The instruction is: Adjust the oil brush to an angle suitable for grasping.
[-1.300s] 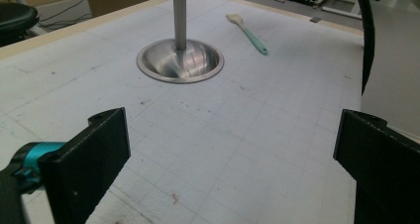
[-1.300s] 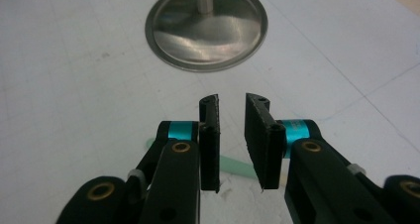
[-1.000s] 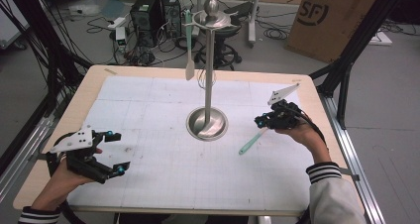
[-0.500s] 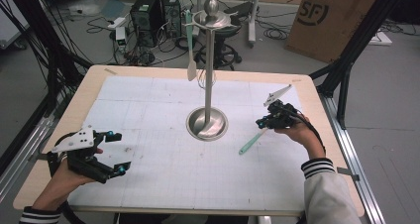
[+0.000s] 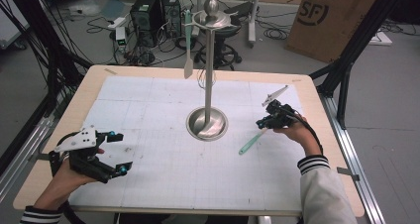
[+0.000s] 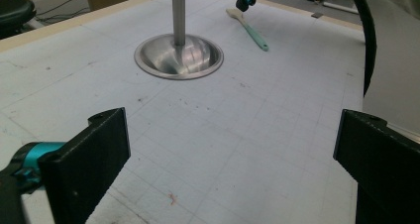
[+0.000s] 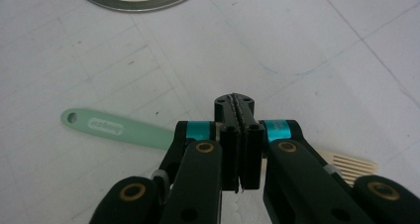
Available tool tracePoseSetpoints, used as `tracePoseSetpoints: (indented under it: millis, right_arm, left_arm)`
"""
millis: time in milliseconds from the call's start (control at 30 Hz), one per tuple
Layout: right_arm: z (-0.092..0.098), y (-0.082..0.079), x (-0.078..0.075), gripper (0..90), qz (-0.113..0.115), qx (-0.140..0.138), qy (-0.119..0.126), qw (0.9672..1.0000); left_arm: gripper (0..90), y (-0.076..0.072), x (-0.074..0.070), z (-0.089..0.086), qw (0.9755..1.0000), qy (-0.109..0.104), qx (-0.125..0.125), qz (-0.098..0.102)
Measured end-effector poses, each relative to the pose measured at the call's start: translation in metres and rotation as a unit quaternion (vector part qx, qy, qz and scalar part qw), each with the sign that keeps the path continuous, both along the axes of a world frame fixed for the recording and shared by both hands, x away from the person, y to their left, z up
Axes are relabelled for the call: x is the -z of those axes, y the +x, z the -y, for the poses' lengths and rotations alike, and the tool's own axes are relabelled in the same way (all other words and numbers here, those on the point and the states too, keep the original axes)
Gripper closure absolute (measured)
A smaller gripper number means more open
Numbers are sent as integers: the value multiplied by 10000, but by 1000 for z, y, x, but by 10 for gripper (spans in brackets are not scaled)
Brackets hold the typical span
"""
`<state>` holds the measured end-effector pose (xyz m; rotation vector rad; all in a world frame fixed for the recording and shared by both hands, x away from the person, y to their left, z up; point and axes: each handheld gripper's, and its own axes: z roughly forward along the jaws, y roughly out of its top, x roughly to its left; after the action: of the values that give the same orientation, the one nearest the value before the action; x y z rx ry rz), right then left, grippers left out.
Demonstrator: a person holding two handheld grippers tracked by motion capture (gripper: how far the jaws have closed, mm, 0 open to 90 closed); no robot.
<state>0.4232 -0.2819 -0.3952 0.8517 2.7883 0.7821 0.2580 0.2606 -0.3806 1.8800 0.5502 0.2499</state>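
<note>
At mid-table, right of the stand (image 5: 209, 70) and its round base: a green-handled brush (image 5: 249, 143), flat on the gridded mat, not yet lifted. Up on the stand's top ring: one pale spatula (image 5: 188, 60) hanging already, so judged partly done, with the brush seemingly left to hang beside it.

Directly over the brush: the right gripper (image 5: 261, 122), lowered close to the mat, jaws pressed together. Seen along those jaws in the right gripper view (image 7: 235, 102): no gap, nothing visibly pinched between the pads. Running crosswise beneath the linkage there, nearer the camera than the tips: the brush (image 7: 119, 130), green handle out to one side, bristle end out to the other. Whether touching the gripper, cannot tell. Judged as no grip yet; would need reopening and straddling the handle before any lift.

Near the front left corner of the table (image 5: 89, 90): the left gripper (image 5: 116, 152), jaws spread wide, empty, well apart from the brush. Far across in its own view (image 6: 228, 149): brush (image 6: 250, 28) beyond the base.
</note>
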Motion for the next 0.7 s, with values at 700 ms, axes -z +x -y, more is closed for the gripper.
tracePoseSetpoints:
  millis: [700]
  right_arm:
    - [-2,10,17,894,-228,118,-202,9995]
  left_arm:
    - [17,3,1,-2,10000,2,-44,-49]
